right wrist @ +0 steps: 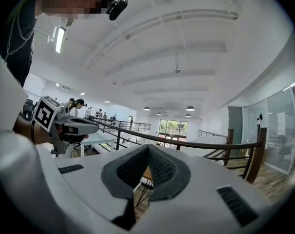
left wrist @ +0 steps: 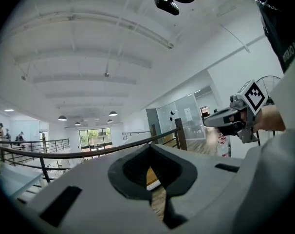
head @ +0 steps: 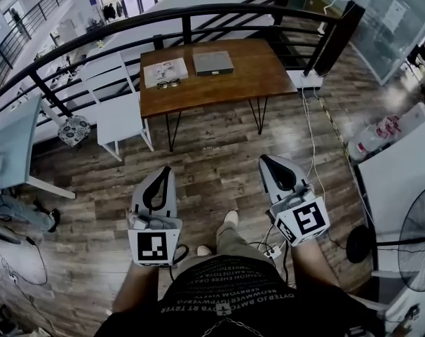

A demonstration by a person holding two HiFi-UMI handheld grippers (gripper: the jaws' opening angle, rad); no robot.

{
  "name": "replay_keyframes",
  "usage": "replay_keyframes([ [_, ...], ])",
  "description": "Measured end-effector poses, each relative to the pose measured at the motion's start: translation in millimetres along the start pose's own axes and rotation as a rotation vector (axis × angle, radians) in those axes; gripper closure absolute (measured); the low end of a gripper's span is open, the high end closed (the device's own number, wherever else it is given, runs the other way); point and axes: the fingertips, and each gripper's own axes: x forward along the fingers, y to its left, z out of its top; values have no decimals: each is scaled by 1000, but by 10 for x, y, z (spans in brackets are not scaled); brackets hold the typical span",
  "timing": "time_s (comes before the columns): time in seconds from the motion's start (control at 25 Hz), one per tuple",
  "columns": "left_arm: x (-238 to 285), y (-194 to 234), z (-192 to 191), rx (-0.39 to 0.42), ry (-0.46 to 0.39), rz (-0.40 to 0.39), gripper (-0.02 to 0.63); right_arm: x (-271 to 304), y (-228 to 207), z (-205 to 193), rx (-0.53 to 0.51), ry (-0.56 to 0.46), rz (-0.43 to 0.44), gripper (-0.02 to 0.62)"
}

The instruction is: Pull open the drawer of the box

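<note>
The flat grey box [head: 212, 62], which I take for the target, lies on the wooden table [head: 244, 79] at my twelve o'clock, well apart from me. I can make out no drawer from here, so I judge nothing started: approach, grip and pull all remain. My left gripper [head: 161, 174] and right gripper [head: 268, 163] are both clenched on nothing. The print on my shirt [head: 226, 286] is too warped to read.

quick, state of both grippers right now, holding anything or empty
Left gripper: jaws closed, nothing between them.
Right gripper: jaws closed, nothing between them.
</note>
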Motion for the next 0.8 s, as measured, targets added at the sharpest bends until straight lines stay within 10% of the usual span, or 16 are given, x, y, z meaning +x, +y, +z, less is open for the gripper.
replay_keyframes([
  [0.8, 1194, 146, -191, -12, 41, -2, 601, 804, -935, -98, 6, 3, 10, 600],
])
